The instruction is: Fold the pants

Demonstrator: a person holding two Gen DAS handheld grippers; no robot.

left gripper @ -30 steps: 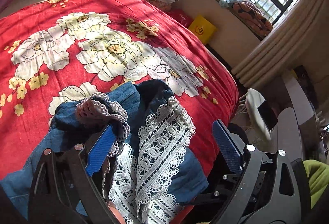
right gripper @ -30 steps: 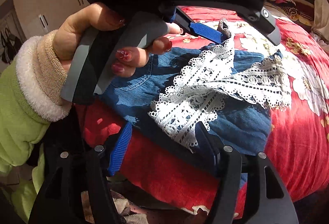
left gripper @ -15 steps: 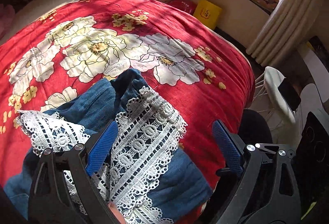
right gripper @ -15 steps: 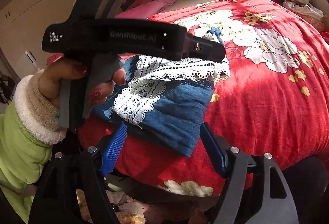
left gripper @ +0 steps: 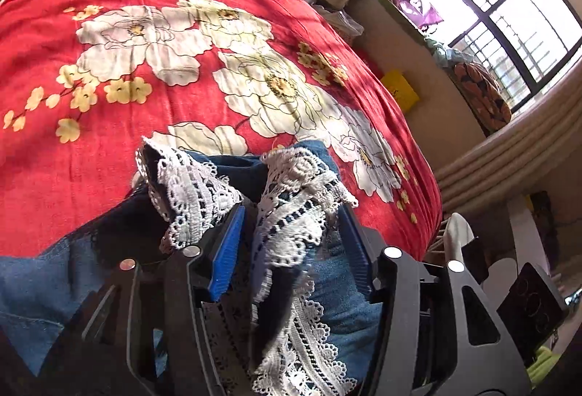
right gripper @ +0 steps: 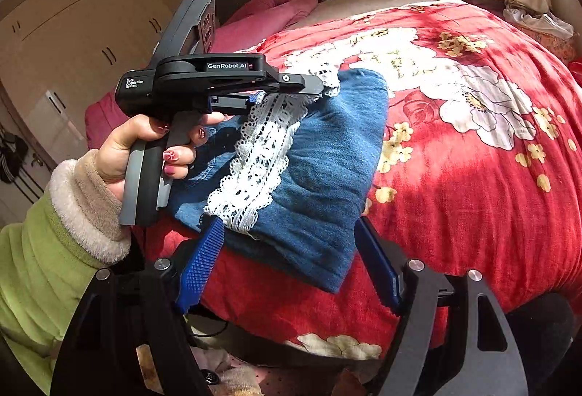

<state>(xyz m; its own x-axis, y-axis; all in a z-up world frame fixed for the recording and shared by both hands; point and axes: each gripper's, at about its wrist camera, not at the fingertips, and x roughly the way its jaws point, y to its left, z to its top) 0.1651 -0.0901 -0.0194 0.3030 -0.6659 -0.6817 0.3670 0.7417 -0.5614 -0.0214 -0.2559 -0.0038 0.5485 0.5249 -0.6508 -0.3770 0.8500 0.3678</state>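
1. My left tool (left gripper: 291, 243) is closing, with the lace hem (left gripper: 291, 214) of the pants (right gripper: 309, 185) lying between its blue pads (left gripper: 227, 250). I cannot tell that the pads press the cloth yet, so I count it as not gripped.
2. My right tool (right gripper: 287, 261) stands released. The near corner of the folded denim reaches toward the gap between its pads, but neither pad touches it.
3. In the right wrist view my left hand (right gripper: 145, 141) holds its tool at about 10 o'clock, its tip over the far lace edge of the pants.
4. The pants lie as a folded blue bundle near the front edge of the bed, on the red flowered blanket (right gripper: 473, 178). Their long axis runs from my right tool at 6 o'clock up toward 12 o'clock, lace band running the same way.
5. My judgement: the left tool is the nearer one to the free lace end, so the coming fold turns on it carrying that far end toward me along the long axis.
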